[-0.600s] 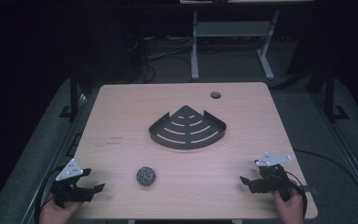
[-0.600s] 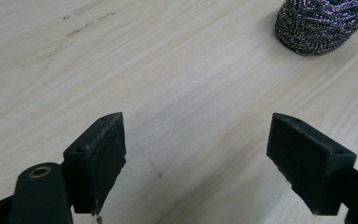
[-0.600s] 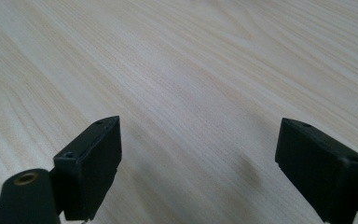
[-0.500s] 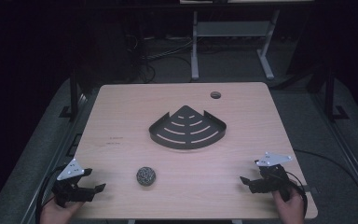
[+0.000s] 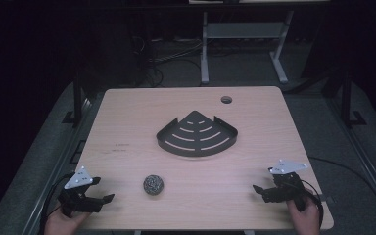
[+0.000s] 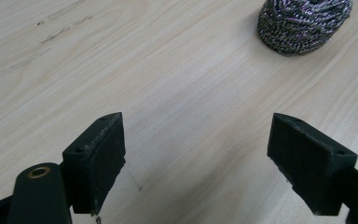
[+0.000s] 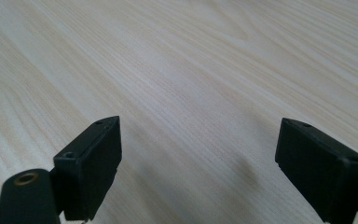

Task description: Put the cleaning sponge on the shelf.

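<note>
Left gripper point(image 5: 104, 199) and right gripper point(image 5: 261, 191), both with jaws spread wide and empty, rest on a wooden table point(image 5: 127, 122). Steel-wool ball point(image 5: 153, 184) lies between them, nearer the left; black corner shelf point(image 5: 197, 134) lies beyond the ball.

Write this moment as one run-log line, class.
left hand-held gripper: open, empty, near table edge | right hand-held gripper: open, empty | scouring ball: on table, untouched | black corner rack: mid-table, empty
</note>
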Demonstrator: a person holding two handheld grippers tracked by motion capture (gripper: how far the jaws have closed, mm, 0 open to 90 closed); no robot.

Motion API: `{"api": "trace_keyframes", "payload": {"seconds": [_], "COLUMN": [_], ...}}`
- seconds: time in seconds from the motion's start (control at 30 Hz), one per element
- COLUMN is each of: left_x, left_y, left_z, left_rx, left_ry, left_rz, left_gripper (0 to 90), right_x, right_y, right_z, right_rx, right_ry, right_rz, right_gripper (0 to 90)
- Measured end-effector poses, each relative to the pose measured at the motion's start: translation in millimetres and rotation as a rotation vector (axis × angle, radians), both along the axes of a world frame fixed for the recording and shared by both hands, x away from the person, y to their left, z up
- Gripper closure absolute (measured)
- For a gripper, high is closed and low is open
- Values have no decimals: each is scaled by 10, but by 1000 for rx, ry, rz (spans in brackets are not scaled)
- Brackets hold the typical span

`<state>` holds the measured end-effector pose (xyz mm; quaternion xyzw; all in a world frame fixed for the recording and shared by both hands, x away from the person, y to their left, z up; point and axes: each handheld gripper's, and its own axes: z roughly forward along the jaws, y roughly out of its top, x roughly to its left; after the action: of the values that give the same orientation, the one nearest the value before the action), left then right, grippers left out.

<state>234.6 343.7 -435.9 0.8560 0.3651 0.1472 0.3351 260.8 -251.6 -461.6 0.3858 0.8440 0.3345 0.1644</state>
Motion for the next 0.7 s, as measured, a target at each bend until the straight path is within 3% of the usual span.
{"api": "trace_keyframes", "payload": {"seconds": [0.7], "left_x": [84], "left_y": [-342], "left_z": [156], "left_rx": [66], "left_ry": [-6], "left_rz": [-112], "left_gripper": [185], "right_x": [-40], "right_y": [28], "right_z": [18], "right_rx": [1], "right_ry": [-5], "right_rz": [3], "right_gripper": [140]}}
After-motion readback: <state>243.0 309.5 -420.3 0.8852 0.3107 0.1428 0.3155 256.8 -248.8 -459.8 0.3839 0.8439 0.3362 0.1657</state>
